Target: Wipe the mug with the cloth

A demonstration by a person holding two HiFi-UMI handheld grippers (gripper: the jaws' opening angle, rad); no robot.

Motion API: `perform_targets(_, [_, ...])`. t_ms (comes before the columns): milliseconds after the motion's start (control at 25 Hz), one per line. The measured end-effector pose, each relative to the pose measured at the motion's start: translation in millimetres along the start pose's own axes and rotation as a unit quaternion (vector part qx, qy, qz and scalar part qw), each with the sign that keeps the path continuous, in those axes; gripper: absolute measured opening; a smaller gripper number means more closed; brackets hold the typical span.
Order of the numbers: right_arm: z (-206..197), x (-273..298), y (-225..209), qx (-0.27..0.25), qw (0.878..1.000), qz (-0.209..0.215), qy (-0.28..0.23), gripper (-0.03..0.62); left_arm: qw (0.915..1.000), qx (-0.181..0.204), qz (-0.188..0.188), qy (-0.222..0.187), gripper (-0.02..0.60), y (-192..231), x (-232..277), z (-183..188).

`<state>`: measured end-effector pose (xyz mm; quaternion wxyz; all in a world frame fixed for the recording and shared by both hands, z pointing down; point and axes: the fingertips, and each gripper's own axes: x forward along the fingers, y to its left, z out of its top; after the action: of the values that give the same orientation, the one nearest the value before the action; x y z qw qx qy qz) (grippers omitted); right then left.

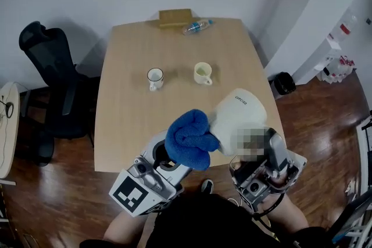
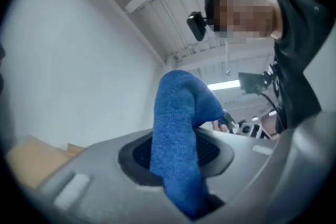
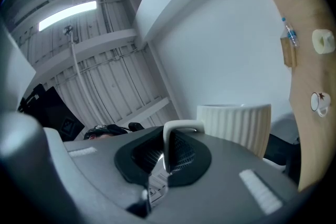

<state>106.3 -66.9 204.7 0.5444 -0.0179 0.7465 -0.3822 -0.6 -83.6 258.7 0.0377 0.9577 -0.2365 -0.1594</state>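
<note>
Closest in, over the table's (image 1: 125,125) near edge, the left gripper (image 1: 167,161) pinched a bunched blue cloth (image 1: 190,137) between narrowly parted jaws, and the right gripper (image 1: 254,155) was clamped tight on the handle (image 3: 178,127) of the white ribbed mug (image 1: 235,116). That mug hung above the edge just beside the cloth, with its long axis tilted up and away toward the table's far side. Beyond lay open tabletop up to a white cup (image 1: 155,78) and a cream cup (image 1: 202,72) mid-table.

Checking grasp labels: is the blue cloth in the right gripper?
No, the blue cloth is pinched in the left gripper, while the right gripper is shut on the handle of the white mug.
</note>
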Motion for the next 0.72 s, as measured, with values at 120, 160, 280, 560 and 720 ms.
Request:
perform_targets(120, [2.6, 0.0, 1.2, -0.007, 1.000, 0.000, -0.001, 0.003, 0.9983, -0.058, 0.008, -0.004, 0.135, 9.7, 0.7, -9.2])
perform_targets(160, [3.5, -2.1, 0.8, -0.008, 1.000, -0.001, -0.003, 0.003, 0.9975, -0.071, 0.006, 0.001, 0.135, 8.8, 0.3, -15.7])
perform_targets(280, [7.3, -9.9, -1.5, -0.015, 1.000, -0.002, -0.010, 0.003, 0.9958, -0.089, -0.012, 0.019, 0.135, -10.4, 1.2, -32.1])
perform_targets(560, [23.7, -24.3, -52.8, -0.033, 0.998, -0.051, -0.012, 0.003, 0.9967, -0.053, -0.038, 0.048, 0.135, -28.5, 10.9, -44.7])
perform_targets(720, [16.2, -40.2, -72.2, -0.022, 0.997, -0.077, -0.005, 0.003, 0.9979, -0.050, -0.014, 0.038, 0.135, -4.1, 11.1, -35.2])
